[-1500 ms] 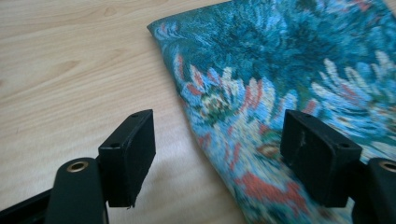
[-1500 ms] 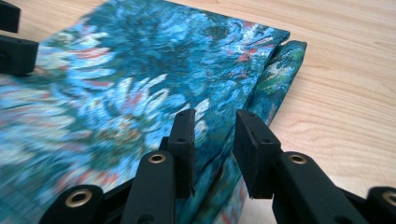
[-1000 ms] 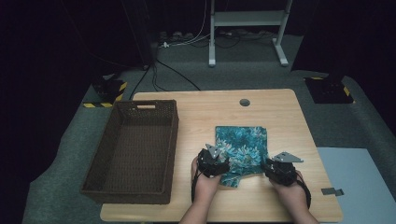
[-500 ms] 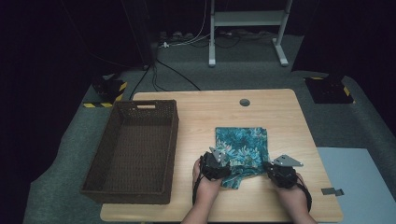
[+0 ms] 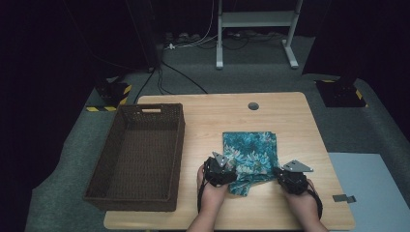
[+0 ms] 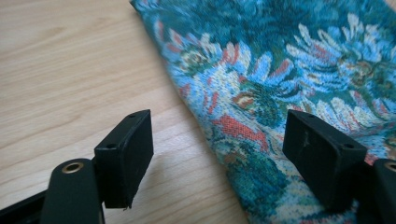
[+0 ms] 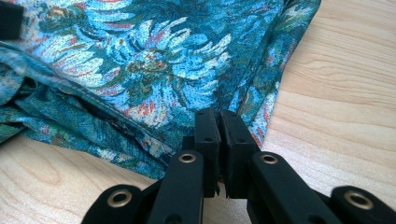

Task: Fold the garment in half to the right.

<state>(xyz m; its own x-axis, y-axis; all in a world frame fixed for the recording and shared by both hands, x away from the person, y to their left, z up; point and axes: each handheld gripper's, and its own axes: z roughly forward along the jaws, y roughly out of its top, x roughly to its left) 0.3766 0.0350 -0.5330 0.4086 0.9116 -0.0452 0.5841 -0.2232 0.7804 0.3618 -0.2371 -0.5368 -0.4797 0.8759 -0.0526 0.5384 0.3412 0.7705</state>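
Left gripper (image 6: 217, 154) gapes wide astride the cloth's (image 5: 251, 154) near-left edge; right gripper (image 7: 218, 126) pinched shut on near-right corner.

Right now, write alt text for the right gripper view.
The right gripper has its two black jaws pressed together at the near edge of a folded teal floral cloth, seemingly pinching it. The cloth lies rumpled on a light wooden table.

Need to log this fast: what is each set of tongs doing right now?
Left tongs: open, straddling the cloth edge.
Right tongs: shut on the cloth's near corner.
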